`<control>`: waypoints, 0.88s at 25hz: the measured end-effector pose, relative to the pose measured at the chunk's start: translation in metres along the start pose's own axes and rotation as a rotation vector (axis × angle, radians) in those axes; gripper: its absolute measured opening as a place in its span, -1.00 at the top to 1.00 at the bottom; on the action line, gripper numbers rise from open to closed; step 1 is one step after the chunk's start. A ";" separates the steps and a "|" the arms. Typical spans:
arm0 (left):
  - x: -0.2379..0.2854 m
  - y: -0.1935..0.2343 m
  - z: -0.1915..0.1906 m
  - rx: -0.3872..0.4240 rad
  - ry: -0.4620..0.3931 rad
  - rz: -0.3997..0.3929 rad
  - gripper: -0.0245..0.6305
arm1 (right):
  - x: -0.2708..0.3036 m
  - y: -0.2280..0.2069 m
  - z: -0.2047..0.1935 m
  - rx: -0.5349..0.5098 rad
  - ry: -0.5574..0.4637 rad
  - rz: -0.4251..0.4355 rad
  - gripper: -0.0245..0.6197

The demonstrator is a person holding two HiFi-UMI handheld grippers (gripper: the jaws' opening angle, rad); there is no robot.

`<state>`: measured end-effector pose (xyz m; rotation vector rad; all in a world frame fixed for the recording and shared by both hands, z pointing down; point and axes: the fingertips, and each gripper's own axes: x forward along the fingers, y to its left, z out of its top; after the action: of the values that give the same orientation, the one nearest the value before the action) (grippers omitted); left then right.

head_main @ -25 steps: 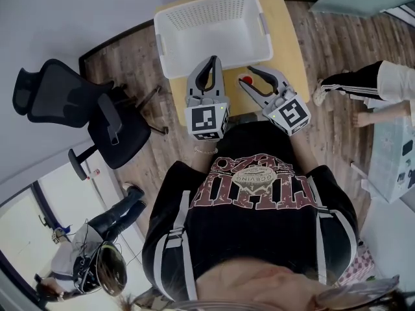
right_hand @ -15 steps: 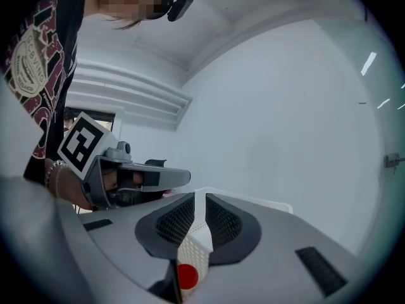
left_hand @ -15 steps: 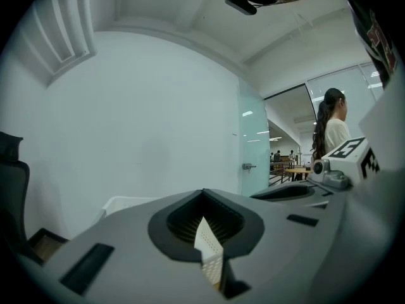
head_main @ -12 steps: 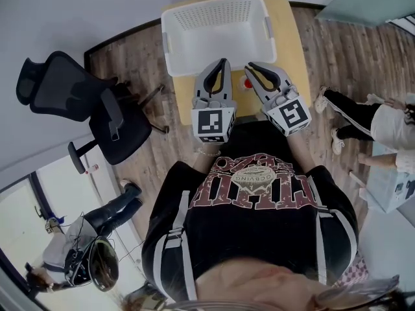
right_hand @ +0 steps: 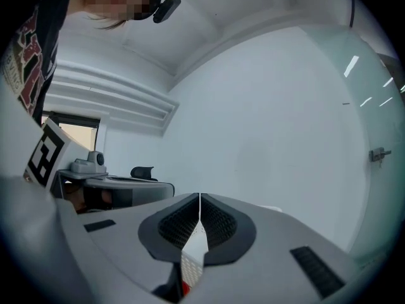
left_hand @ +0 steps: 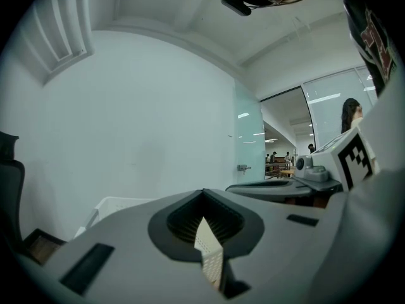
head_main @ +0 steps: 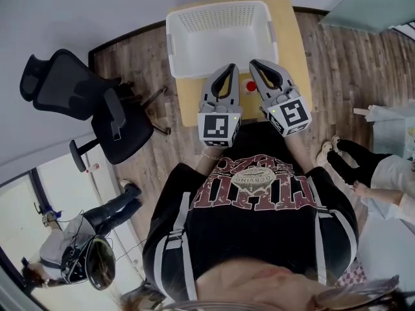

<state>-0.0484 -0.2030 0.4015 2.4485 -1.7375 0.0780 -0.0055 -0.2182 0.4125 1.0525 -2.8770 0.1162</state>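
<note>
Red object [head_main: 250,86] lies on the desk [head_main: 295,44] between our two grippers, and we see only a small patch of it. In the head view the body of the right gripper [head_main: 255,63] crowds over it. In the right gripper view it is no more than a red sliver [right_hand: 184,289] low in the slit beneath the fingers. So little of it shows that we cannot tell which way it points or where its long axis runs. Our left gripper [head_main: 227,66] hangs just beside it on the other side. Both pairs of fingers are clenched tip to tip with nothing caught between them. A white basket [head_main: 220,37] fills the far end of the desk, its near wall close ahead of both gripper tips. Bare desk shows along its right side, and an office chair [head_main: 71,96] stands on the floor well off to our left.
</note>
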 end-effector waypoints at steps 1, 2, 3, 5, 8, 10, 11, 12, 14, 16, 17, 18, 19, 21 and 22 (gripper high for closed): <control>0.000 -0.001 0.000 0.002 -0.001 -0.003 0.78 | 0.000 0.000 0.001 0.002 -0.003 -0.002 0.86; -0.001 -0.003 0.000 0.002 -0.002 -0.006 0.78 | 0.000 0.000 0.003 0.003 -0.004 -0.005 0.86; -0.001 -0.004 0.001 0.002 -0.004 -0.009 0.78 | 0.000 0.000 0.003 0.005 -0.004 -0.007 0.86; -0.001 -0.008 0.001 0.004 -0.007 -0.017 0.78 | 0.001 -0.001 0.005 0.008 -0.006 -0.012 0.86; 0.000 -0.015 0.003 0.007 -0.008 -0.034 0.78 | 0.003 -0.001 0.008 0.012 -0.017 -0.018 0.87; 0.001 -0.017 0.005 0.009 -0.011 -0.040 0.78 | 0.003 -0.001 0.011 0.015 -0.026 -0.021 0.87; 0.001 -0.017 0.006 0.011 -0.012 -0.040 0.78 | 0.003 -0.001 0.013 0.016 -0.030 -0.023 0.87; 0.001 -0.017 0.007 0.013 -0.014 -0.039 0.78 | 0.003 -0.001 0.014 0.018 -0.033 -0.025 0.87; 0.001 -0.015 0.010 0.016 -0.018 -0.034 0.78 | 0.002 -0.001 0.016 0.019 -0.039 -0.032 0.87; 0.001 -0.012 0.012 0.017 -0.024 -0.028 0.78 | 0.001 -0.002 0.017 0.020 -0.044 -0.038 0.87; 0.002 -0.011 0.012 0.017 -0.026 -0.026 0.78 | 0.001 -0.003 0.017 0.019 -0.044 -0.041 0.87; 0.002 -0.011 0.012 0.016 -0.028 -0.025 0.78 | 0.001 -0.003 0.017 0.018 -0.043 -0.045 0.87; 0.002 -0.010 0.012 0.016 -0.028 -0.024 0.78 | 0.000 -0.004 0.016 0.018 -0.042 -0.050 0.87; 0.002 -0.011 0.011 0.017 -0.028 -0.026 0.78 | 0.000 -0.005 0.016 0.017 -0.040 -0.055 0.87; 0.002 -0.011 0.011 0.019 -0.028 -0.027 0.78 | 0.000 -0.005 0.016 0.016 -0.040 -0.055 0.87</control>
<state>-0.0375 -0.2032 0.3898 2.4975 -1.7218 0.0581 -0.0028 -0.2232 0.3969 1.1493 -2.8842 0.1159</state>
